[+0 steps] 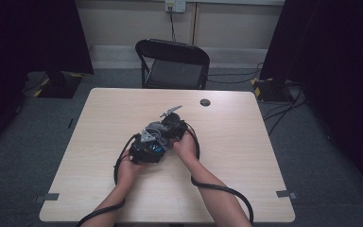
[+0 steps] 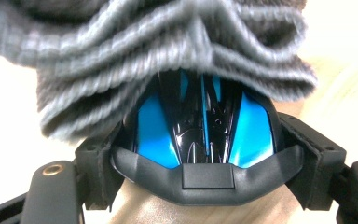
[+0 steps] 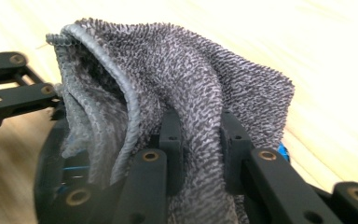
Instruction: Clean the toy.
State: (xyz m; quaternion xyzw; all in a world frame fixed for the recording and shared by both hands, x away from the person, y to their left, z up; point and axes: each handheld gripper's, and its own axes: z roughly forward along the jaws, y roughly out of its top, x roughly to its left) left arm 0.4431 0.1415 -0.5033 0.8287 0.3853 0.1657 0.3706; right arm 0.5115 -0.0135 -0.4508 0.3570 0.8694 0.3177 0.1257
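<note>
A glossy black and blue plastic object (image 2: 205, 140) sits between my left gripper's (image 2: 205, 157) jaws, whose pads press on both of its sides. A grey knitted cloth (image 2: 168, 56) drapes over its top. In the right gripper view my right gripper (image 3: 201, 130) is shut on a bunched fold of this cloth (image 3: 191, 70), with the blue of the object (image 3: 282, 151) peeking out beneath. From above, both hands meet at the table's middle: the left gripper (image 1: 144, 151) holds the object (image 1: 152, 150), and the right gripper (image 1: 170, 127) is just beyond it, on the cloth (image 1: 155, 131).
The pale wooden table (image 1: 246, 156) has a small black round disc (image 1: 205, 102) near its far edge and tape marks at the near corners. A black folding chair (image 1: 172, 64) stands behind the table. Cables trail from both grippers toward the near edge.
</note>
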